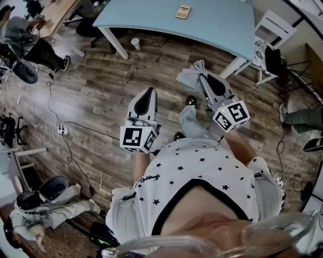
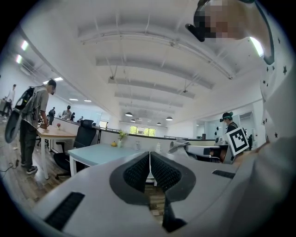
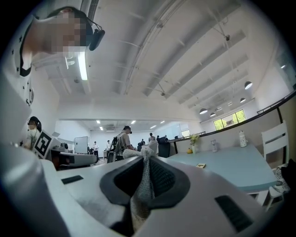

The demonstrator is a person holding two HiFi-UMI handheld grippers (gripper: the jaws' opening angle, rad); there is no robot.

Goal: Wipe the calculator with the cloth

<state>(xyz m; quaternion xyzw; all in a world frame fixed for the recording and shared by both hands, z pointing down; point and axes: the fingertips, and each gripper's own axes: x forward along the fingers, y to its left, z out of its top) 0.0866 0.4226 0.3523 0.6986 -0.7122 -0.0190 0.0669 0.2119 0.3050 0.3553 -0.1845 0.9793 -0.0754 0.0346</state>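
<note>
While my right gripper [image 3: 147,163] clamps the grey cloth [image 1: 187,79], my left gripper [image 2: 149,162] has its jaws pressed together, empty; the calculator [image 1: 182,11] lies on the blue table [image 1: 222,30], well apart from both.

Light-blue table [image 1: 217,22] up top on the wood-plank floor [image 1: 101,85], and there's a white paper cup [image 1: 135,44] standing on the floor near its left leg. White chair [image 1: 275,27] sits at the table's right end. Power strip [image 1: 62,131] with trailing cables lies left. A person [image 1: 48,201] is down low, bottom-left.
</note>
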